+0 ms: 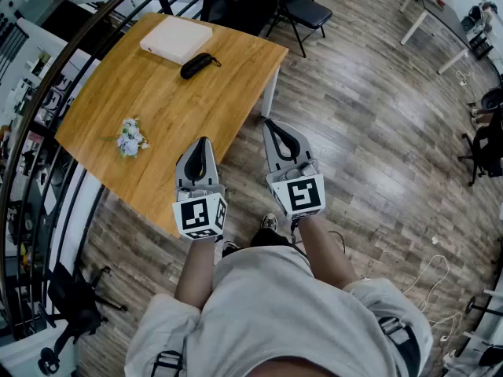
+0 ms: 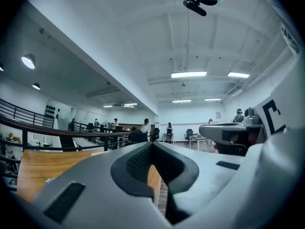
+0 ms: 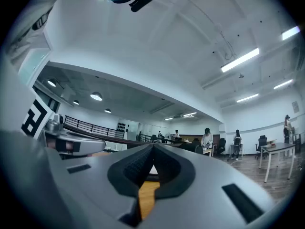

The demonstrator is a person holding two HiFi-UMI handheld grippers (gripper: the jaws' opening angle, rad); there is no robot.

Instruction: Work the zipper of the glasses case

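Standing at the near edge of the table (image 1: 157, 108), the person holds left gripper (image 1: 204, 141) and right gripper (image 1: 269, 125) level, both clenched on nothing, apparently readying an approach: the case (image 1: 198, 65) lies well apart, beside a box (image 1: 176, 38) by the far edge.

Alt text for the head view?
Person at a wooden table holds two shut, empty grippers level: left gripper tip over the table edge, right gripper over the floor. Across the table, a black glasses case lies beside a white box; a flower bunch lies nearer.
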